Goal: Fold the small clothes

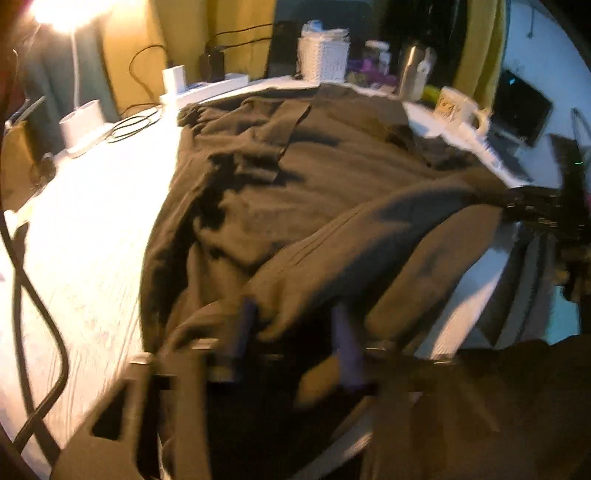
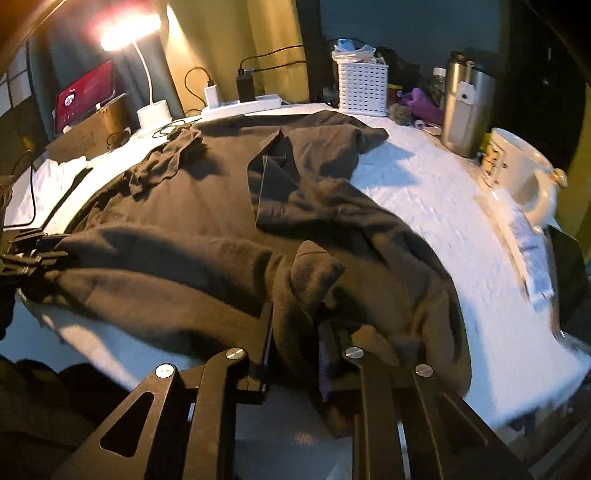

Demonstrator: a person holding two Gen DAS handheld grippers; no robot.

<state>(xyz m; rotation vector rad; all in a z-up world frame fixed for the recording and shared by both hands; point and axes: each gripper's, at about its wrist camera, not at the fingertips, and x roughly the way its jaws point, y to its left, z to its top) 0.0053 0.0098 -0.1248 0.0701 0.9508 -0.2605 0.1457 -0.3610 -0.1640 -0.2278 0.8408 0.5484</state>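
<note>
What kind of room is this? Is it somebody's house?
Probably a home desk or bedroom corner. A lit lamp and plugged-in chargers stand at the back, a mug and steel flask at the side, and a dark shirt lies across the white table.

mug: printed yellow and dark design on its side, at two o'clock in the right wrist view; too blurred to read
red screen: white emblem, at ten o'clock; no legible words
elsewhere: no readable text
</note>
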